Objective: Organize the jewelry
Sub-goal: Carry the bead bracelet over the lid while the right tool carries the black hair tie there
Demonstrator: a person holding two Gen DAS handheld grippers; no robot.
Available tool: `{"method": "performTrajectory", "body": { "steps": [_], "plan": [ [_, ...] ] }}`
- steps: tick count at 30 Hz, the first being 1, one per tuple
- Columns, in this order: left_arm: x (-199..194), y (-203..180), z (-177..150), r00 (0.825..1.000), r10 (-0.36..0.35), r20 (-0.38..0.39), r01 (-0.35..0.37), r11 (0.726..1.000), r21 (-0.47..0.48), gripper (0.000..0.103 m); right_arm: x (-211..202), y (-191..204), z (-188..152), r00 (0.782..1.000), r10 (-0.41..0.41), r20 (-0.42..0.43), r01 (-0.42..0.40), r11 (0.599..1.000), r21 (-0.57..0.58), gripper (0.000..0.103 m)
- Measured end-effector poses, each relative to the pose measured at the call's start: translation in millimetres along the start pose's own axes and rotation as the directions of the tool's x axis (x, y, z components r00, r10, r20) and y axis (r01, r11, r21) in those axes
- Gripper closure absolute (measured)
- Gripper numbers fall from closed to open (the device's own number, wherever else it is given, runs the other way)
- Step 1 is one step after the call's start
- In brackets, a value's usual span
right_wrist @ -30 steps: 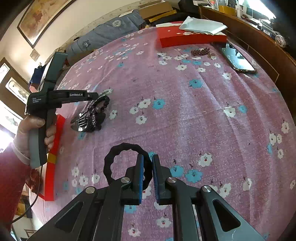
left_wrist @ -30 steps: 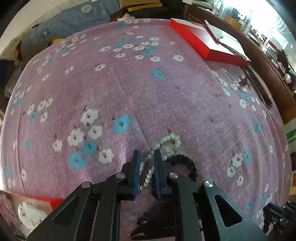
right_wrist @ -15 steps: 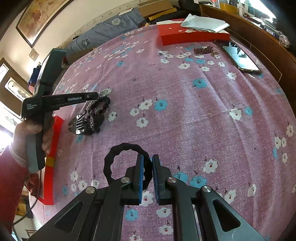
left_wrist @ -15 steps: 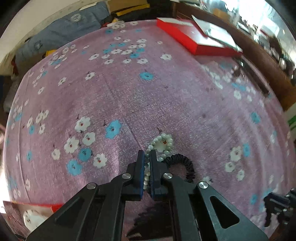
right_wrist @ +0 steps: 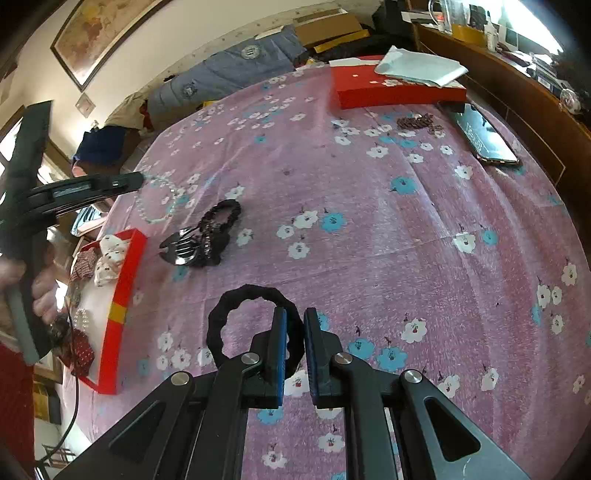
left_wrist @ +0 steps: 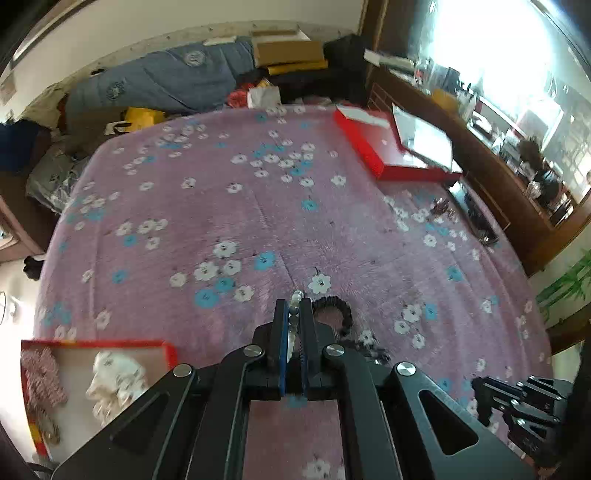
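Left wrist view: your left gripper [left_wrist: 293,325] pinches the pearl bracelet [left_wrist: 294,315] between its blue pads, lifted off the bedspread [left_wrist: 332,229].

No writing reads clearly; round emblems on the grey-blue quilt [left_wrist: 166,81] are too blurred. Your right gripper [right_wrist: 294,334] is clamped on the black hair tie [right_wrist: 236,299], which lies on the pink flowered cover. The red tray [right_wrist: 123,288] sits at the bed's left edge, a phone [right_wrist: 484,138] far right, a framed picture [right_wrist: 99,33] on the wall.
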State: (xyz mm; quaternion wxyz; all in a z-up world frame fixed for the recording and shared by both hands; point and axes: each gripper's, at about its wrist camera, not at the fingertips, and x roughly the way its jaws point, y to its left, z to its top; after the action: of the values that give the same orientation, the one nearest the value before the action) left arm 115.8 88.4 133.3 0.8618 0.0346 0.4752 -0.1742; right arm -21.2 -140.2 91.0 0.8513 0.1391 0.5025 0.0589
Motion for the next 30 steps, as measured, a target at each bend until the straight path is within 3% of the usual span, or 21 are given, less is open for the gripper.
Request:
{"method": "performTrajectory", "body": {
  "steps": [10,16,23,30],
  "plan": [
    [-88.9,24.4,-39.5,0.996,0.007,0.089,0.003,0.994,-0.111,0.098,-19.1,19.7,-7.4,0.999,0.045,0.019,-0.043,0.996,-0.082,0.093],
    [-134.7,48.9,-68.5,0.989,0.091,0.120,-0.068,0.981,-0.180,0.098,-26.6,39.8,-13.8,0.996,0.083,0.022,-0.079,0.987,-0.141,0.093],
    [-172.4,92.1,-105.8,0.976,0.192,0.104,-0.153,0.942,-0.300,0.098,-24.1,76.4,-19.7,0.989,0.147,0.005,-0.142,0.962,-0.233,0.093],
    [-185.1,132.2,-131.6,0.976,0.202,0.082,-0.155,0.907,-0.392,0.098,-15.8,129.8,-29.6,0.979,0.202,-0.039,-0.204,0.922,-0.330,0.092]
  ]
}}
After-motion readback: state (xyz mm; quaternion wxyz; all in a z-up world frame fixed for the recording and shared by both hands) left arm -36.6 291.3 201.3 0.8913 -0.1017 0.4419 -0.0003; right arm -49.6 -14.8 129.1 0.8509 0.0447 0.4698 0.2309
